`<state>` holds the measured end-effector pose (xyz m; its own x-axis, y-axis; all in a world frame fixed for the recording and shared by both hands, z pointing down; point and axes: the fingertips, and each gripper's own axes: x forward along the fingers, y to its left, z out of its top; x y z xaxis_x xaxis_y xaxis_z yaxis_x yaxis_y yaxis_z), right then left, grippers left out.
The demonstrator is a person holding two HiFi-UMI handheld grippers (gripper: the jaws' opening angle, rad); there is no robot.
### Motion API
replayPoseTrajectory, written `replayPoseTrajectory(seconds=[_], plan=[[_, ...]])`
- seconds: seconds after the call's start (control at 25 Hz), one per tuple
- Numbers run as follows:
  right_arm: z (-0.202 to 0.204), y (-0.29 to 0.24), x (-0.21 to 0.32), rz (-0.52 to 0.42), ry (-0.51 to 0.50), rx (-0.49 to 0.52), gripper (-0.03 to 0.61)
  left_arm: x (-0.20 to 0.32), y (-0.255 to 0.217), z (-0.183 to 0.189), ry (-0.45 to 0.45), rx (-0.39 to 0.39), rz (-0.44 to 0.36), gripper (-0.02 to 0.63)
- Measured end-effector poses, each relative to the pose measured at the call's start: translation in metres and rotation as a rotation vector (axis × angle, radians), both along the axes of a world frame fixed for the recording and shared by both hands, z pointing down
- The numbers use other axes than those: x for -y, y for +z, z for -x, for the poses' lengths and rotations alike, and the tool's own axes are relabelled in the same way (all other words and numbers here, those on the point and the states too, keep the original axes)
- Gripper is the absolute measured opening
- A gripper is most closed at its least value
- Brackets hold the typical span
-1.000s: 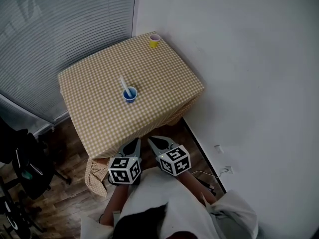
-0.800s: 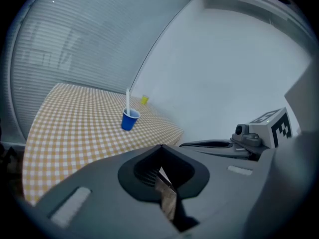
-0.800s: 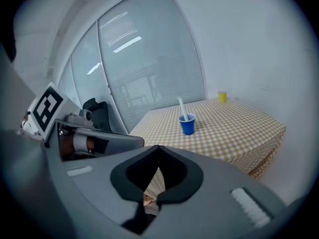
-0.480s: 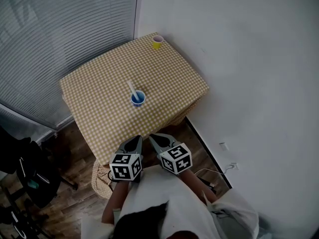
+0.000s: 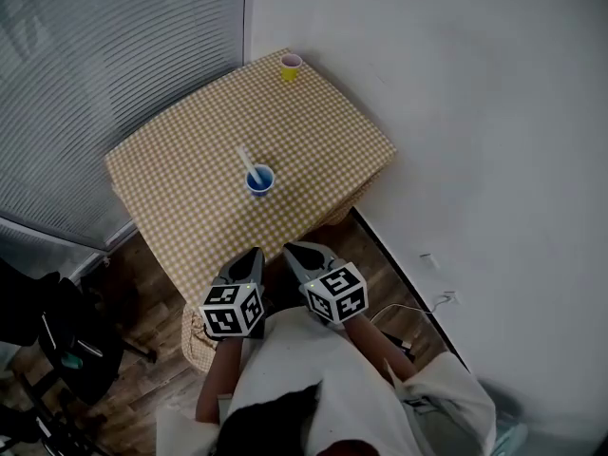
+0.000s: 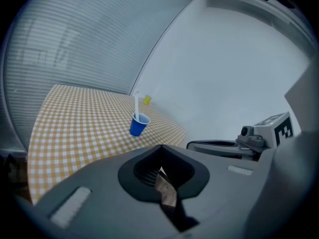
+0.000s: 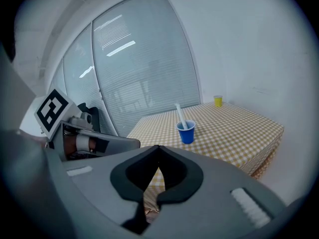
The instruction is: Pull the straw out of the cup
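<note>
A blue cup (image 5: 259,180) stands near the middle of a table with a yellow checked cloth (image 5: 190,169). A white straw (image 5: 248,162) leans out of it toward the window. The cup (image 6: 139,125) (image 7: 186,132) shows in both gripper views, well ahead of the jaws. My left gripper (image 5: 253,256) and right gripper (image 5: 293,251) hover side by side off the table's near edge, over the floor. Both are shut with nothing between their jaws.
A small yellow cup (image 5: 291,66) sits at the table's far corner by the white wall (image 5: 456,112). Window blinds (image 5: 95,46) run along the table's left side. A dark chair (image 5: 57,340) stands on the wooden floor at lower left; a cable (image 5: 408,312) lies by the wall.
Both grippers have drifted a little toward the table's near edge, still side by side and shut. The cup and straw stay put.
</note>
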<state>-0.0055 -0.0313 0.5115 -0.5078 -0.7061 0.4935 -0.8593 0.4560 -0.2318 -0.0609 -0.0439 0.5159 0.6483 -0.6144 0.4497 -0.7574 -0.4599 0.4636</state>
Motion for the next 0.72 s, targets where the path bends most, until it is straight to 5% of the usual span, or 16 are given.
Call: replayPoseTrajectory(seconds=[0.36, 0.72], plan=[[-0.003, -0.008, 0.035, -0.047, -0.024, -0.021, 0.005, 0.025, -0.011, -0.003, -0.051, -0.013, -0.05, 0.017], [-0.009, 0.0, 0.073, -0.023, -0.094, -0.026, 0.006, 0.059, -0.001, -0.003, -0.137, 0.0, -0.016, 0.017]])
